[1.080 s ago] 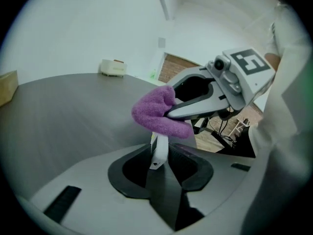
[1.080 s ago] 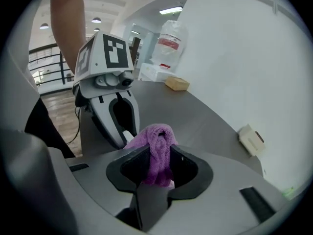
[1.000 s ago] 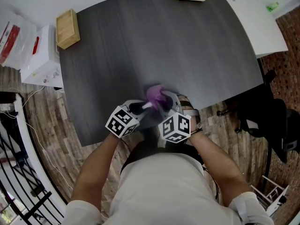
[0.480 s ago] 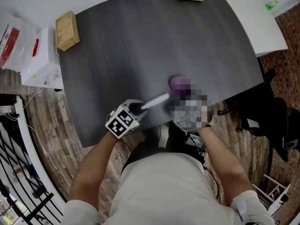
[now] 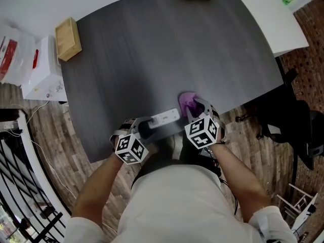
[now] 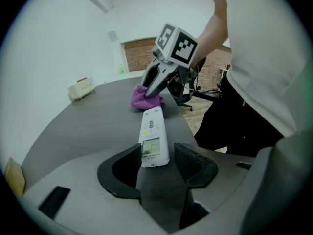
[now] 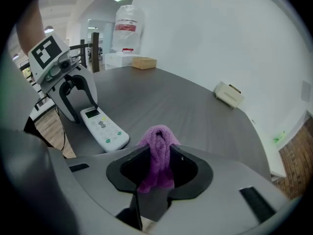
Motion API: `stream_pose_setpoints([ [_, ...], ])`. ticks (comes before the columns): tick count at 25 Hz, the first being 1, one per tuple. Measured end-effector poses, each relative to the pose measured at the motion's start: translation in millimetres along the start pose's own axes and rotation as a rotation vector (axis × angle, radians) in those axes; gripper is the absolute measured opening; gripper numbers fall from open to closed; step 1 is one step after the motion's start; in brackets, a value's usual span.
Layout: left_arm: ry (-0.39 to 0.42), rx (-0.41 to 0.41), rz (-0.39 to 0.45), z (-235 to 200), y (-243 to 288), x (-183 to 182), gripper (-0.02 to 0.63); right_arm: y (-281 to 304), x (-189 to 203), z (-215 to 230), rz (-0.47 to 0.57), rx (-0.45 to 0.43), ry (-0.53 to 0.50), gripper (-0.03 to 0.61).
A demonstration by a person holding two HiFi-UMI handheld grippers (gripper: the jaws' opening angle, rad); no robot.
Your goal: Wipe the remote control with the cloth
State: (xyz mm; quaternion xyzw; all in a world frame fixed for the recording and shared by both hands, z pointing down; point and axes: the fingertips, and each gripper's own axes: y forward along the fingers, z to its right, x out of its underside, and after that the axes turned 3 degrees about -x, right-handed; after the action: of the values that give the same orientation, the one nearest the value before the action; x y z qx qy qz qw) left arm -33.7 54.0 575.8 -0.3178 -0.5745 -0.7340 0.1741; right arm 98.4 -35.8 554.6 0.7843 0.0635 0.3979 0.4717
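As left gripper has just been opening, remote control end loose between jaws | right gripper clamps cloth — beside it

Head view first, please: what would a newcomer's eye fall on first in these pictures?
The purple cloth, bright against the dark table, is pinched in the right gripper at the table's near edge. Beside it lies the white remote control, one end between the jaws of the left gripper, which have just been opening.

We're looking into an office-type room: a dark grey surface is sitting on wood-plank flooring, a black swivel chair is waiting beside it, white walls all round.
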Motion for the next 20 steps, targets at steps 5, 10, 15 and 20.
stream_pose_setpoints([
  [5,-0.006,-0.025,0.027,-2.2,-6.5,-14.1,0.201,6.7,-2.0,-10.8,-0.009,-0.03,-0.031,0.121],
  [10,-0.015,-0.005,-0.027,-4.1,15.9,-16.9,0.21,9.2,-0.9,-14.8,-0.021,-0.043,-0.044,0.121],
  [15,-0.16,-0.021,-0.097,-13.6,30.6,-10.9,0.207,5.5,-3.0,-27.9,-0.02,-0.076,-0.059,0.121],
  [20,-0.167,-0.049,-0.115,-13.1,31.1,-11.2,0.202,-11.1,-3.8,-42.2,0.005,-0.119,-0.005,0.121],
])
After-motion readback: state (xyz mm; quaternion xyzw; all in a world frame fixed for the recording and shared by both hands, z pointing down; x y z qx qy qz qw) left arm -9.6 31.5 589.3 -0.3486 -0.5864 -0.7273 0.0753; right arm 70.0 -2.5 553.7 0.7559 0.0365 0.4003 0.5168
